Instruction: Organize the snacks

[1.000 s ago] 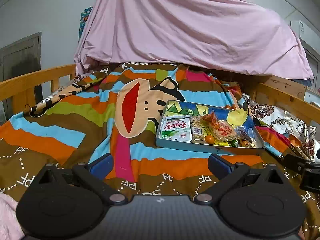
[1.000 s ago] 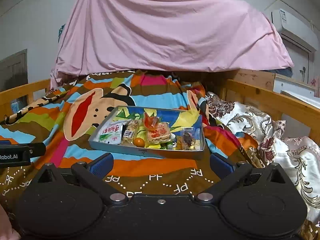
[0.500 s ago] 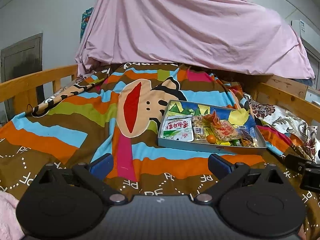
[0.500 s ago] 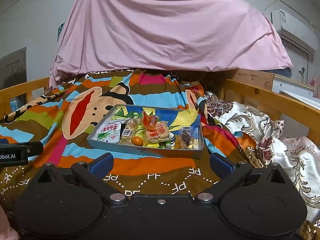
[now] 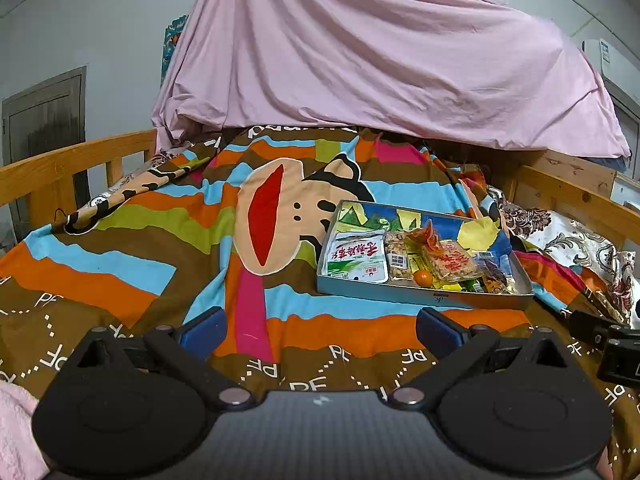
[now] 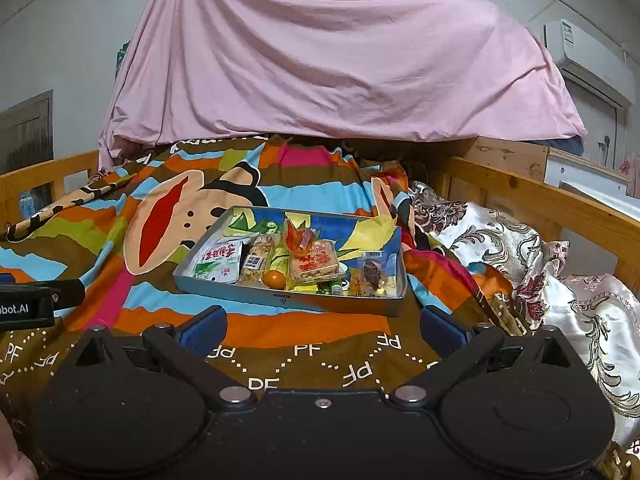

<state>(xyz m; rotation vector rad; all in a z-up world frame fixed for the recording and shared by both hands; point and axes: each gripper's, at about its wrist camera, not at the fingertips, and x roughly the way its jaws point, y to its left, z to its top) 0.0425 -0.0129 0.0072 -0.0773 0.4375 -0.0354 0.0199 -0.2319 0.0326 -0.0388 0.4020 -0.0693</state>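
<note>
Both grippers, left [image 5: 318, 326] and right [image 6: 322, 326], have edged nearer the shallow grey metal tray [image 6: 280, 300] of packeted snacks [image 6: 312, 266], fingers spread and empty, likely approaching.

A wooden-railed bed [image 6: 532, 196] carries a striped cartoon-monkey blanket [image 5: 132, 248]; a metal snack tray [image 6: 280, 300] rests on it, right of centre, with a floral quilt [image 6: 520, 248] bunched far right.
</note>
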